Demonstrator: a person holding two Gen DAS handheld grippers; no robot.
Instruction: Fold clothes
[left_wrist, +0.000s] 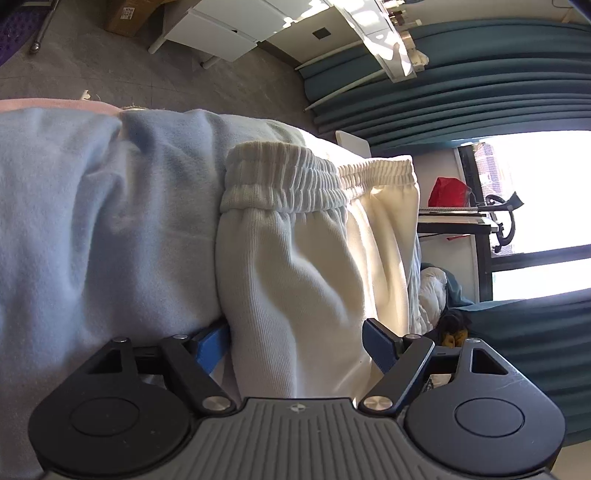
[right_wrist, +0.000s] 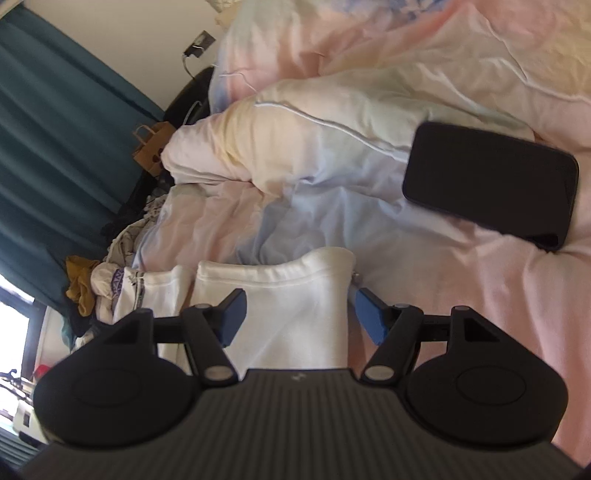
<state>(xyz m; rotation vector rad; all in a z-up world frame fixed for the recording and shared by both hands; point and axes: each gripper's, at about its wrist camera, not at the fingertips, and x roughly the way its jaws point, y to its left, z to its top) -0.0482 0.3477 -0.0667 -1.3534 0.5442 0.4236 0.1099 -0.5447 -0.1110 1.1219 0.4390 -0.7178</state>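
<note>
Bed (right_wrist: 461, 314) with pink bedding carries white shorts (left_wrist: 295, 266), a phone (right_wrist: 491, 184) beside them. Left tool (left_wrist: 297, 341) and right tool (right_wrist: 297, 314) both spread wide, shorts fabric between fingers, unclamped.

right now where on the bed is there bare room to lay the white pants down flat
Free: the pink sheet right of the white pants, below the black phone. Also the pale blue blanket left of the waistband. Crowded: the bunched duvet ahead and the clothes pile by the curtain.
</note>
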